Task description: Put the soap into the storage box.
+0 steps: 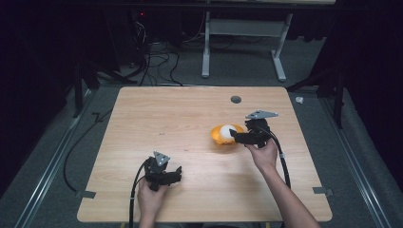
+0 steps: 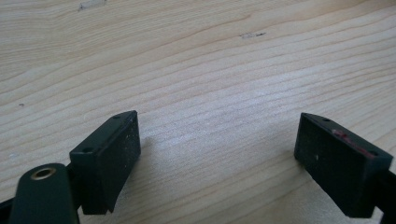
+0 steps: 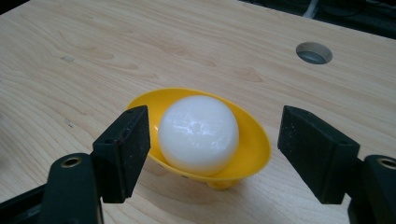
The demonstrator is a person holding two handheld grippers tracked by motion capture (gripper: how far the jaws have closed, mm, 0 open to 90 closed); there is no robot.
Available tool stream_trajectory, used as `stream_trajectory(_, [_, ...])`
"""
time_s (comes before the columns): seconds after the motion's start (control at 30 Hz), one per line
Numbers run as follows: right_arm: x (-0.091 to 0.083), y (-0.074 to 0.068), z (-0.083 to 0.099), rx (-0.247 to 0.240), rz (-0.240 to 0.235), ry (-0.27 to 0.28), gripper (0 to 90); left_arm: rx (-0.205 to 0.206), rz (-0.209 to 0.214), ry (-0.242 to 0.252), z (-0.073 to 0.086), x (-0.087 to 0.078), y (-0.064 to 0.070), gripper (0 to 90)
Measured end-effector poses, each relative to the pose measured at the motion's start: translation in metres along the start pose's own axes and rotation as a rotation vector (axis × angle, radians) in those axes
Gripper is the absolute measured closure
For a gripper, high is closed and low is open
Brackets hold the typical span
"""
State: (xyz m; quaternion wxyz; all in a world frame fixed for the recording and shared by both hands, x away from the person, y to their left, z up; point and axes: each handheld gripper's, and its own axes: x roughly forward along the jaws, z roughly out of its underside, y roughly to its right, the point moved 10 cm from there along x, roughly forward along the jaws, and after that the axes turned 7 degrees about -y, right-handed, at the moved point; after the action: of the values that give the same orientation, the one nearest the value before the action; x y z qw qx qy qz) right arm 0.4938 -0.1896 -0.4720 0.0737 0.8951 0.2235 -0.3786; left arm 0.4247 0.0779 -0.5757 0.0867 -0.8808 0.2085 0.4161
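The right tool (image 3: 212,154) is held with its two black jaws spread wide apart, and nothing is gripped between them. In the right gripper view the jaws are seen flanking a glossy white ball (image 3: 198,135), one jaw at either side of it; whether the near jaw touches the dish cannot be told. The ball is seated in a shallow yellow plastic dish (image 3: 254,140), which stands on a small yellow foot upon the pale wooden bench (image 3: 93,56). In the high view the right tool (image 1: 234,135) is seen at the near right edge of the dish (image 1: 217,135), with the ball (image 1: 228,131) lying inside it, right of the bench's middle; the tool is carried by the right hand (image 1: 263,154), and a black cable is trailed from it along the forearm. Beyond the dish a round grey-lined hole (image 3: 314,52) is cut through the bench top. The left tool (image 2: 217,163) is likewise held open, its jaws well apart over bare wood grain with nothing between them. In the high view it (image 1: 178,172) is seen near the front left of the bench, held by the left hand (image 1: 151,197), well apart from the dish. Past the bench, the white legs of a frame (image 1: 205,47) and loose cables are seen on a grey floor.
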Motion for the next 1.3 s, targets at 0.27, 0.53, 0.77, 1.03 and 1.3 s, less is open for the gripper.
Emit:
stream_trajectory(0.27, [-0.007, 0.006, 0.008, 0.026, 0.003, 0.012, 26.5, 0.0, 0.0, 0.0, 0.0, 0.0, 0.0, 14.8])
stream_trajectory(0.53, [-0.012, 0.008, 0.014, 0.029, 0.008, 0.013, 26.6, 0.0, 0.0, 0.0, 0.0, 0.0, 0.0, 14.8])
stream_trajectory(0.77, [-0.019, 0.011, 0.021, 0.036, 0.012, 0.018, 26.7, 0.0, 0.0, 0.0, 0.0, 0.0, 0.0, 14.8])
stream_trajectory(1.03, [-0.025, 0.015, 0.029, 0.053, 0.019, 0.019, 26.8, 0.0, 0.0, 0.0, 0.0, 0.0, 0.0, 14.8])
stream_trajectory(1.3, [-0.027, 0.018, 0.036, 0.063, 0.021, 0.017, 26.8, 0.0, -0.001, 0.0, 0.0, 0.0, 0.0, 14.8])
